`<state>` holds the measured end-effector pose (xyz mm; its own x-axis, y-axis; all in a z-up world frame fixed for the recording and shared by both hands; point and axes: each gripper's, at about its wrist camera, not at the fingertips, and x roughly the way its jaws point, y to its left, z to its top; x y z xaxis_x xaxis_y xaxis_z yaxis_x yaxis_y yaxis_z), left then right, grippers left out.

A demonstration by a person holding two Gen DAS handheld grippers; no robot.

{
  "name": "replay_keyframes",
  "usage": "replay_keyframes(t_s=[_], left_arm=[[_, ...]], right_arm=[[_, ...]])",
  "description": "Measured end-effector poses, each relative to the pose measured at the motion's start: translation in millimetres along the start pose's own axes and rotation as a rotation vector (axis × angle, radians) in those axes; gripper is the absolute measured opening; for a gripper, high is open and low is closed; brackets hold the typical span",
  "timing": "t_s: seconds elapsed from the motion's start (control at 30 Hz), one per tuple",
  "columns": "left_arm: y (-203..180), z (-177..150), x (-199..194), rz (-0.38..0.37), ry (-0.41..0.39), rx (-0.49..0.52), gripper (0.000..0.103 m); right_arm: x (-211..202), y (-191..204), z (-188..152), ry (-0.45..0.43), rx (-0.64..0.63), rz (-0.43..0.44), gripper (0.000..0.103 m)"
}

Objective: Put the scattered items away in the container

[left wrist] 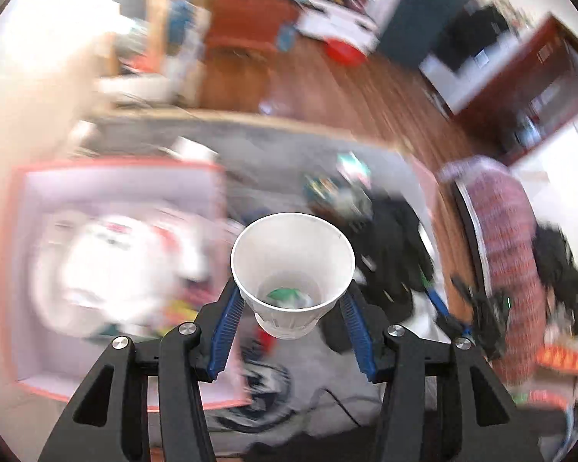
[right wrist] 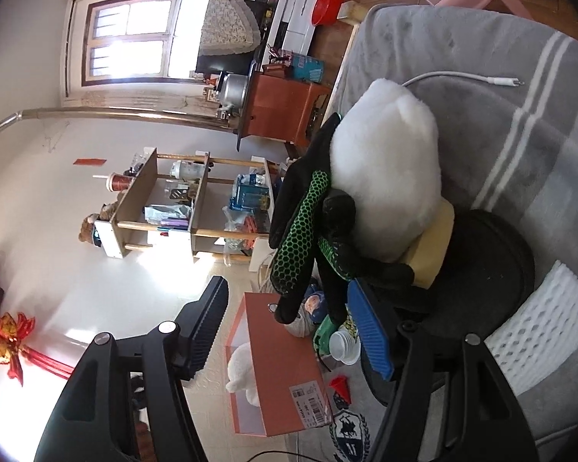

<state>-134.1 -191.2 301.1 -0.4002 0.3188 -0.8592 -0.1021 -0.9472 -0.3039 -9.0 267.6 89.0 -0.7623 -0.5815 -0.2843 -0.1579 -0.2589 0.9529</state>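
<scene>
the left claw [left wrist: 293,300] grips a white paper cup [left wrist: 293,265], its blue pads [left wrist: 227,327] pressed against the cup's lower wall on either side; the cup sits upright between them with its mouth toward the camera. it is a plain tapered cup with a rolled rim, and something small and green lies in the bottom (too blurred to name). below and to the left lies the orange box [left wrist: 115,281], open on top with a pale lining and a white soft thing inside; the whole left view is smeared.

the right claw [right wrist: 289,323] stands partly open with nothing between its pads. just beyond its blue pad a black and green glove [right wrist: 304,231] drapes against a white plush toy [right wrist: 385,177] on the grey blanket [right wrist: 520,123]. the orange box [right wrist: 281,362] stands near that claw's gap, a stack of white cups [right wrist: 343,344] beside its far edge. bare blanket lies open around the white cable [right wrist: 462,76].
</scene>
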Motion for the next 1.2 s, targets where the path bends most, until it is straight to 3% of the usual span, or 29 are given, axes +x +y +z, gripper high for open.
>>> replay_keyframes(t_s=[0.1,0.17,0.23,0.33,0.43,0.6,0.77,0.9,1.0,1.07,1.1,1.13,1.2], left_arm=[[54.5,14.4,-29.4,0.116,-0.113,-0.095,0.055],[94.7,20.9,-42.6,0.22,-0.196,-0.188,0.079],[125.7,21.3,-46.0,0.259,-0.228,-0.271,0.085],[158.4,11.9,-37.8,0.207,-0.206,-0.376,0.085],[160.2,-1.2,-20.8,0.161,-0.14,-0.394,0.085],[113.6,-38.3,7.0,-0.014,-0.082,-0.278,0.085],[87.4,-76.3,20.5,-0.083,-0.08,-0.194,0.085],[95.8,-104.7,10.3,-0.159,-0.09,-0.224,0.085],[109.0,-126.0,-6.2,-0.176,-0.158,-0.23,0.085],[123.3,-135.6,-8.2,-0.195,-0.166,-0.28,0.085],[132.0,-138.3,-10.7,-0.232,-0.179,-0.326,0.085],[140.1,-139.0,-14.0,-0.267,-0.202,-0.364,0.085],[152.3,-137.6,-12.4,-0.307,-0.223,-0.418,0.085]], right_arm=[[3.6,1.2,-1.9,0.012,-0.008,-0.005,0.064],[5.8,3.1,-3.0,0.019,-0.02,-0.01,0.064],[6.5,3.6,-3.9,0.021,-0.032,-0.02,0.064],[5.6,0.8,-2.8,0.017,-0.037,-0.041,0.064],[0.6,-3.5,0.0,-0.012,-0.028,-0.063,0.064],[-18.5,-11.2,11.7,-0.141,-0.023,-0.17,0.064],[-15.0,-31.5,35.1,-0.183,-0.011,-0.292,0.064],[12.3,-67.0,56.2,-0.116,0.091,-0.233,0.064],[32.4,-82.6,69.9,-0.081,0.117,-0.169,0.084],[37.4,-80.7,78.2,-0.094,0.077,-0.166,0.085],[40.9,-78.8,80.8,-0.072,0.057,-0.152,0.081],[45.7,-76.6,83.1,-0.034,0.03,-0.137,0.055],[46.7,-74.5,84.3,-0.013,0.024,-0.135,0.047]])
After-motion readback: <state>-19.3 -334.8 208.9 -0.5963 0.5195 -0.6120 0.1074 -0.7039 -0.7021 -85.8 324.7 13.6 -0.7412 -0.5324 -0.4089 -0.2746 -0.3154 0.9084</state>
